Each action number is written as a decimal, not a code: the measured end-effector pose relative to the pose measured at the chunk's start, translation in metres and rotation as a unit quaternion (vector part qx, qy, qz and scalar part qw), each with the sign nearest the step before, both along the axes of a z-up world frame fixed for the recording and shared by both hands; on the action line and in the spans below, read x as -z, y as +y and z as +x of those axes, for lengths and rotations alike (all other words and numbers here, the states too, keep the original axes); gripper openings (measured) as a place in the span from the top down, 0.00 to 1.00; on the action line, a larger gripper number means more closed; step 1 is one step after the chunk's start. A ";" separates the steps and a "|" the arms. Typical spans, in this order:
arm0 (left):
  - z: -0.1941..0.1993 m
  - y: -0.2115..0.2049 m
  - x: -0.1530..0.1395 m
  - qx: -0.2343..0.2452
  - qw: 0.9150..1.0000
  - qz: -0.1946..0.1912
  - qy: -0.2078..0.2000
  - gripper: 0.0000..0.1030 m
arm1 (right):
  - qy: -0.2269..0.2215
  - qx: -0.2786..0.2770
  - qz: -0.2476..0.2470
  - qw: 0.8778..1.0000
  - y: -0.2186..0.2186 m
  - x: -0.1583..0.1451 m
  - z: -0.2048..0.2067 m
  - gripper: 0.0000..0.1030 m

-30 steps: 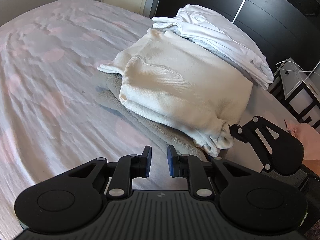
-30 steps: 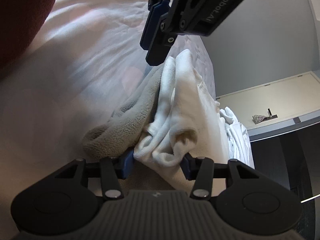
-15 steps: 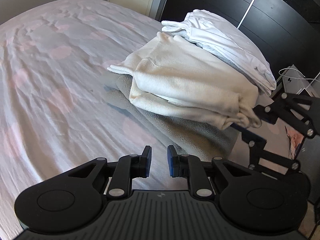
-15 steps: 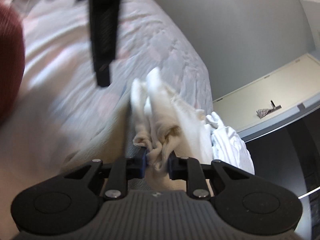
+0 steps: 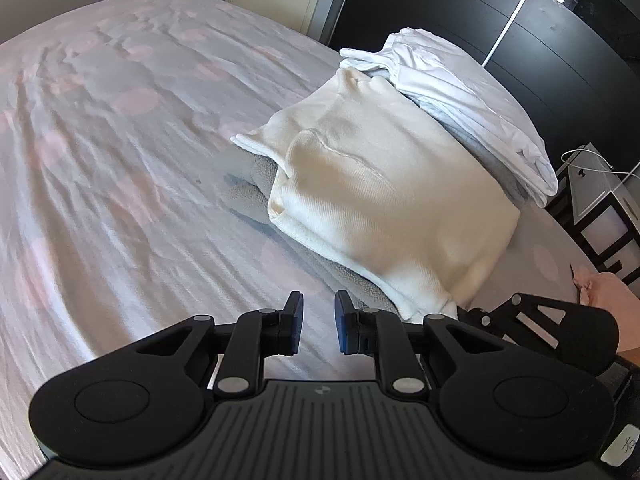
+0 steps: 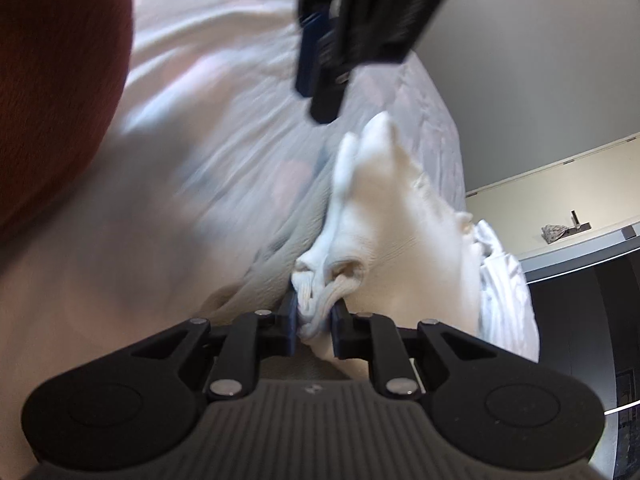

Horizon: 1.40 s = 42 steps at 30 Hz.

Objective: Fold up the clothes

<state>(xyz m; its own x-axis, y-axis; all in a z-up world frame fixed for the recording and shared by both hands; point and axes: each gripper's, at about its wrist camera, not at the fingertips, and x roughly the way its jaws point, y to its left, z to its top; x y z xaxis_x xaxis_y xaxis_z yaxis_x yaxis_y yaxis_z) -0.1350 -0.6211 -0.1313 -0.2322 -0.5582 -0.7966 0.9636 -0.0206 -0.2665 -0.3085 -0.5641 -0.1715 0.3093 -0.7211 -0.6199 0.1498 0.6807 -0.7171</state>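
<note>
You are working over a wide bed point(image 5: 120, 152) whose pale sheet is lying in soft ripples with faint pink blotches. Being that loose, it is likely to drag and ruck if you pull cloth across it.

The cream sweater point(image 5: 384, 200) is lying folded into a thick, ribbed rectangle near the bed's right edge, resting on a grey fleecy garment point(image 5: 256, 188) and touching a stack of smooth white clothes point(image 5: 460, 92) beyond it. You are risking the fold here: a tug on one corner is apt to peel the layers open, or haul the fleece underneath along with it, because fleece clings. The white stack is leaning on the sweater, so a shift may tip it toward the bed's edge.

Your right gripper point(image 6: 316, 320) is pinching the sweater's near corner, several knit layers bunched between narrow jaws; an uneven bite like that may let the inner layers slip out.

Your left gripper point(image 5: 318, 324) is hovering above the sheet with its jaws narrowly apart and holding nothing, just beside the fleece's edge.
</note>
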 end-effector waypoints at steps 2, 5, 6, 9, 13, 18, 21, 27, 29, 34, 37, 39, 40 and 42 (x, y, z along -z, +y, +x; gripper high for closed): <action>-0.003 -0.003 -0.002 0.006 1.000 -0.002 -0.004 0.86 | 0.006 0.001 -0.001 1.000 0.005 0.009 -0.001 0.78; -0.009 -0.008 -0.005 0.021 1.000 -0.008 -0.006 0.86 | -0.009 0.012 0.003 1.000 0.009 0.000 -0.013 0.75; -0.013 -0.011 -0.006 0.026 1.000 -0.011 -0.009 0.86 | -0.018 0.016 0.002 1.000 0.011 -0.005 -0.018 0.75; -0.024 -0.020 -0.010 0.042 0.999 -0.021 -0.016 0.86 | -0.061 0.038 0.004 0.997 0.010 -0.024 -0.037 0.75; -0.039 -0.036 -0.012 0.059 0.998 -0.031 -0.022 0.86 | -0.151 0.130 0.004 0.980 -0.037 -0.051 -0.065 0.78; -0.052 -0.055 0.000 0.071 0.997 -0.023 -0.026 0.86 | -0.188 0.253 0.026 0.949 -0.107 -0.040 -0.092 0.77; -0.055 -0.063 0.009 0.078 0.996 -0.013 -0.033 0.86 | -0.206 0.291 0.048 0.933 -0.130 -0.023 -0.104 0.76; -0.057 -0.074 0.020 0.087 0.995 0.002 -0.049 0.86 | -0.262 0.305 0.065 0.913 -0.153 -0.013 -0.107 0.77; -0.058 -0.074 0.022 0.090 0.994 0.006 -0.055 0.87 | -0.261 0.315 0.078 0.909 -0.161 -0.009 -0.106 0.90; -0.059 -0.073 0.025 0.091 0.994 0.004 -0.057 0.87 | -0.256 0.327 0.095 0.905 -0.168 0.005 -0.108 0.94; -0.060 -0.069 0.021 0.091 0.994 -0.007 -0.058 0.87 | -0.262 0.339 0.105 0.898 -0.169 0.009 -0.114 0.97; -0.058 -0.064 0.015 0.086 0.995 -0.014 -0.054 0.87 | -0.256 0.354 0.114 0.892 -0.173 0.014 -0.119 1.00; -0.056 -0.061 0.011 0.084 0.995 -0.018 -0.050 0.87 | -0.254 0.359 0.116 0.890 -0.174 0.014 -0.122 1.00; -0.052 -0.054 0.002 0.078 0.995 -0.029 -0.047 0.85 | -0.257 0.359 0.109 0.890 -0.165 0.007 -0.130 1.00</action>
